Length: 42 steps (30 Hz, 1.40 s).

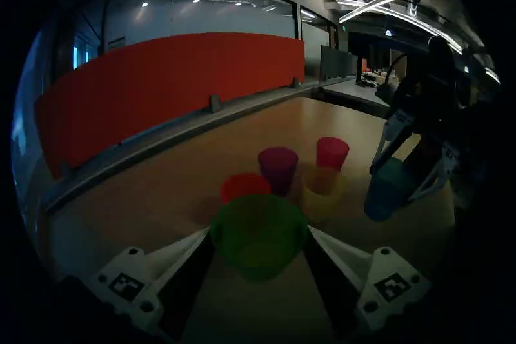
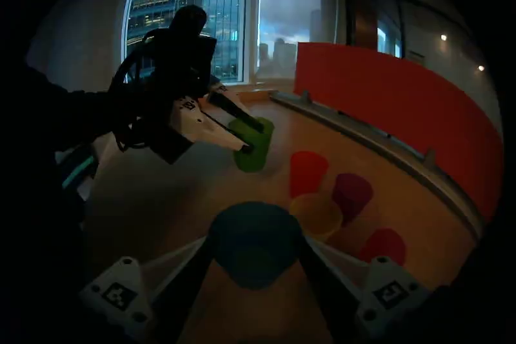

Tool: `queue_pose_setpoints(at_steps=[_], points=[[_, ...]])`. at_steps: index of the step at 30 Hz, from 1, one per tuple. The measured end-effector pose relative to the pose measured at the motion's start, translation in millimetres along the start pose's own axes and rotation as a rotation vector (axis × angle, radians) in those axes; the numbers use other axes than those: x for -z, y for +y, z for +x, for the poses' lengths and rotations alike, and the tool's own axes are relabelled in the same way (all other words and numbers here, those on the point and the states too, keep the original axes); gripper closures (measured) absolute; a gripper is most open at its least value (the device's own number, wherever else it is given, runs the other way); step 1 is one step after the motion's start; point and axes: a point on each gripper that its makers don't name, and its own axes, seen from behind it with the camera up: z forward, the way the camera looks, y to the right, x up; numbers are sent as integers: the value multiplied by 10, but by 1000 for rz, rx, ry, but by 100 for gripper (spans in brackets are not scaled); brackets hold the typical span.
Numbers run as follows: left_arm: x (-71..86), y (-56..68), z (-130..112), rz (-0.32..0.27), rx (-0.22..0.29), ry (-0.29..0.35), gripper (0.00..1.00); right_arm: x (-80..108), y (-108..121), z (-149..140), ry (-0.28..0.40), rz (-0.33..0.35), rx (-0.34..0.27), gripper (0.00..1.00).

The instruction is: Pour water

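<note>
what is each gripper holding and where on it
The left gripper clamps the green cup by its opposite side walls. The right gripper holds the blue cup the same way.

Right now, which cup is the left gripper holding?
The green cup, between the left gripper's fingers. The blue cup is in the right gripper; the rest stand on the table.

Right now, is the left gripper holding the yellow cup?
No: the left gripper has its jaws on the green cup, while the yellow cup stands on the table.
</note>
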Motion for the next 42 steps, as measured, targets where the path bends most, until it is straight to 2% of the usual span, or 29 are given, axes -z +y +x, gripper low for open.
queue_pose_setpoints(at_steps=[15, 24, 28, 33, 42], points=[[299, 103, 436, -2, 20, 123, 12, 307, 25, 489, 162, -49, 3, 9], [383, 177, 633, -3, 23, 183, 12, 469, 117, 743, 258, -79, -16, 9], [422, 238, 743, -16, 41, 217, 12, 540, 163, 850, 293, -91, -15, 9], [454, 321, 839, -37, 52, 246, 12, 601, 208, 963, 326, -102, -11, 9], [499, 365, 904, -40, 51, 270, 12, 650, 280, 1058, 348, -110, -15, 9]])
